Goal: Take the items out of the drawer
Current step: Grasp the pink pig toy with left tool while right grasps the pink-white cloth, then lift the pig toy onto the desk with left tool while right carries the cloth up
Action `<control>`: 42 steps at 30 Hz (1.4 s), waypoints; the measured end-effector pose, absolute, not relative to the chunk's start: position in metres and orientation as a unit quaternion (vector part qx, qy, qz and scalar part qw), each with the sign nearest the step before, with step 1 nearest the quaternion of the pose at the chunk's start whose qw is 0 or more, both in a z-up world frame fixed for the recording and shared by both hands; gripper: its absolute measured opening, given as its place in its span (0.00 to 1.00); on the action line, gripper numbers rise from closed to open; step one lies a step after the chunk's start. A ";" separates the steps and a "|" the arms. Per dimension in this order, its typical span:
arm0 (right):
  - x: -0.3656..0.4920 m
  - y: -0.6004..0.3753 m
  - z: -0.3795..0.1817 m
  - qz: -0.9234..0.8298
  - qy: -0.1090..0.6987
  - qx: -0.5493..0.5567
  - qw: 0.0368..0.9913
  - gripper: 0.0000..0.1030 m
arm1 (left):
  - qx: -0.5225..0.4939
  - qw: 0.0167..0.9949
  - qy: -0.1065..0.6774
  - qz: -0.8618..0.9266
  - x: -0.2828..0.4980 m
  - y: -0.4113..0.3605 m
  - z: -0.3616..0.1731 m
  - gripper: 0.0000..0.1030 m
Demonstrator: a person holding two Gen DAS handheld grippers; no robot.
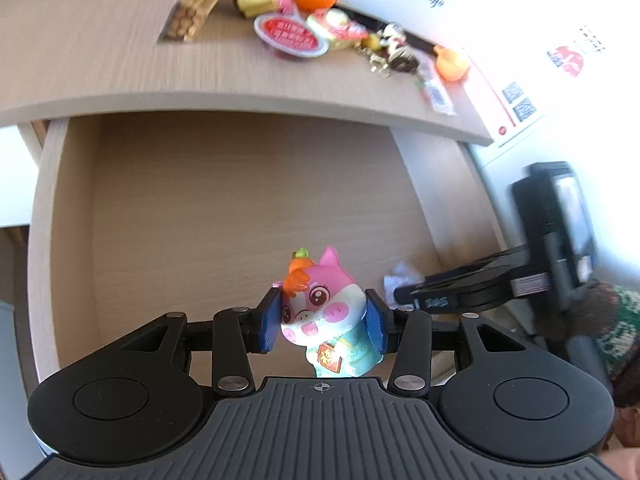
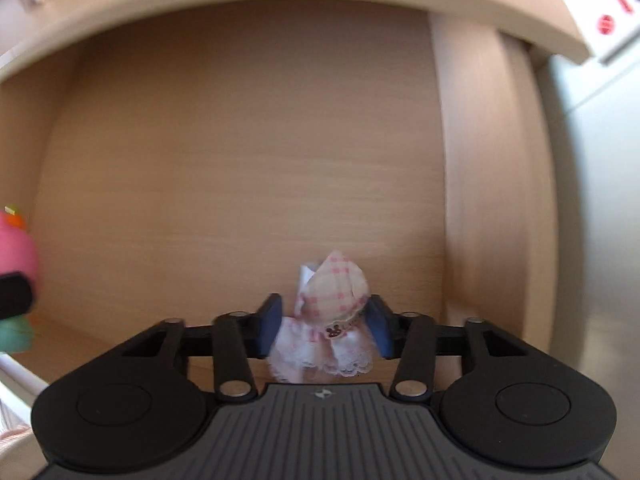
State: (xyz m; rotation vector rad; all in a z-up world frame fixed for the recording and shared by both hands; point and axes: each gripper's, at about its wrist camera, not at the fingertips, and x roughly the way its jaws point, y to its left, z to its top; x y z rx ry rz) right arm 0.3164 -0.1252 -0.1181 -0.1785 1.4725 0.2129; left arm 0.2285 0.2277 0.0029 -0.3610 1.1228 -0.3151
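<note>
Both our grippers pinch toys over the open drawer [image 1: 248, 200].
Left gripper [image 1: 323, 319] clamps the pig figurine [image 1: 320, 312]; right gripper [image 2: 326, 330] squeezes the small cloth doll [image 2: 332, 312].

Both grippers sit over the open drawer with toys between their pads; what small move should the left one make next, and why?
Probably carry it up to the desktop. The left gripper is shut on the pig figurine, clear of the drawer floor, and earlier items already lie on the desk. The right gripper seems to pinch a pink cloth doll.
</note>
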 end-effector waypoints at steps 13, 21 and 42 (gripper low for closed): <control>0.295 -0.108 -0.053 0.159 0.599 -0.025 0.784 0.09 | -0.181 0.856 0.472 -0.106 0.217 0.242 0.016 0.46; 0.290 -0.131 0.039 0.169 0.490 0.034 0.855 0.08 | -0.170 0.897 0.394 -0.104 0.228 0.251 0.054 0.46; 0.323 -0.163 0.029 0.154 0.470 0.089 0.865 0.08 | -0.038 0.924 0.366 -0.105 0.410 0.174 0.054 0.47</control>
